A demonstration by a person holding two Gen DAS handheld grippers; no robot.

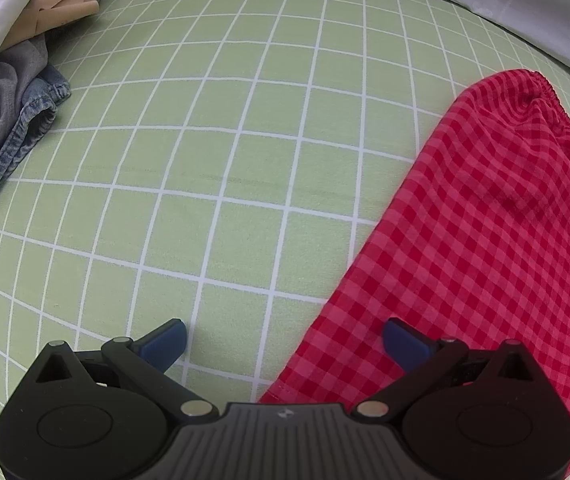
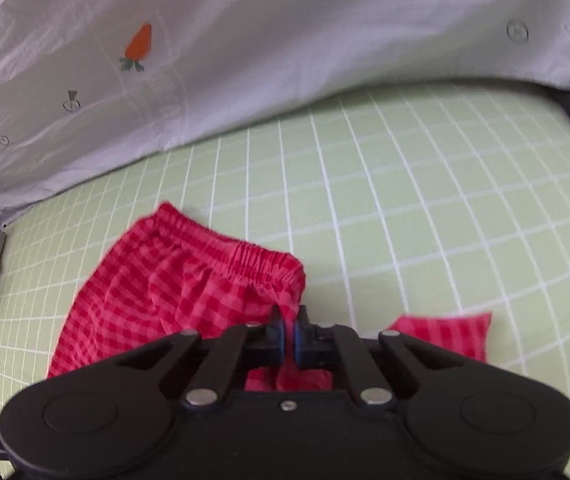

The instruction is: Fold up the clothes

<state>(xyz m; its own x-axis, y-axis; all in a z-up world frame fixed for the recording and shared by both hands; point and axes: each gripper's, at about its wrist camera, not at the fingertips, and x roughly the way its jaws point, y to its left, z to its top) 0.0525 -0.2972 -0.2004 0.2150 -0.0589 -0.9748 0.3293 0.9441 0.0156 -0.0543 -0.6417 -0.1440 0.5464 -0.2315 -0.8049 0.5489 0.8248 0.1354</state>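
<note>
Now — green grid sheet (image 1: 213,152) | left tool (image 1: 283,342) spread wide | right tool (image 2: 288,338) pinching red checked shorts (image 2: 173,292)

Shorts (image 1: 485,220) woven gingham cloth (matt); sheet (image 1: 225,140) smooth cotton.

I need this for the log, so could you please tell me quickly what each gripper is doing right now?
Left gripper: open, holding nothing, over the edge of the red checked shorts.
Right gripper: closed on the red checked shorts.
</note>
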